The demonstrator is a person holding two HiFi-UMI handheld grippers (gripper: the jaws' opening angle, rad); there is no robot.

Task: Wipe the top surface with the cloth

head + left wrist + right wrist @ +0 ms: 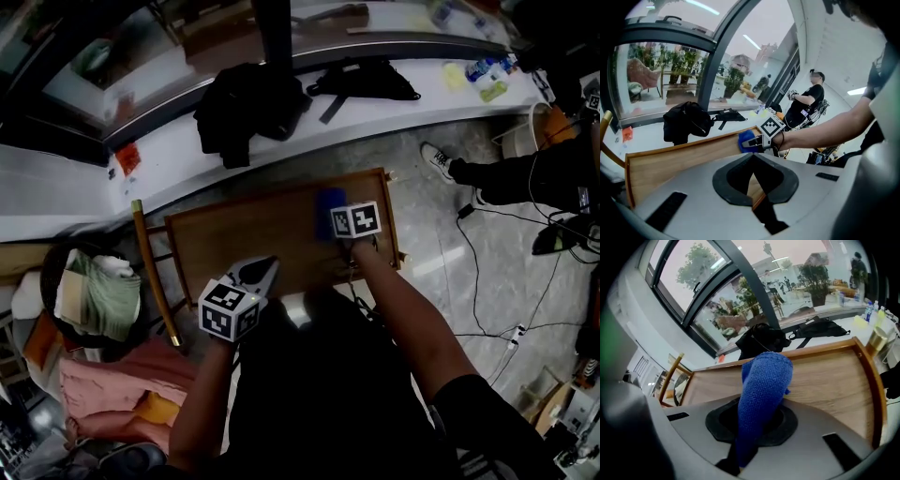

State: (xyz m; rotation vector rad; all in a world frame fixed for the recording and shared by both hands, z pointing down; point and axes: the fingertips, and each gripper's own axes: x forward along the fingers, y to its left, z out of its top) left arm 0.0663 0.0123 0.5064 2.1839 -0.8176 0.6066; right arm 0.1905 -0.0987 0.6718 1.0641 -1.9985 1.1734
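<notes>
The right tongs [751, 141] are pinched on a blue knitted cloth [761, 392]. The cloth is bunched into a thick fold that rises from between the jaws and bulges out in front of them in a rounded end. Its weave is fine and looped, an even deep blue all over, with one small tuft sticking out at the side. In the head view the cloth [328, 206] is a blurred blue patch on the right part of the rectangular wooden surface with a raised rim [234, 239], nearer the far edge than the near one. Its end seems to lie on the wood.

The left tongs [266, 270] are pressed together at the tips with nothing between them. Through the gap behind the tips only bare wood grain shows. They hang over the near edge of the surface, left of the middle and well apart from the cloth.

Beyond the far rim runs a long white ledge [394, 103] under a window. On it lie a heap of black clothing [248, 108] and a flat black bag with a strap [361, 80]. Left of the surface stands a chair frame with a yellowish post [150, 272], and past it is a basket of folded green and pale cloths [98, 295]. To the right, black cables [487, 272] trail over the grey floor, and a person in black [806, 98] sits there.
</notes>
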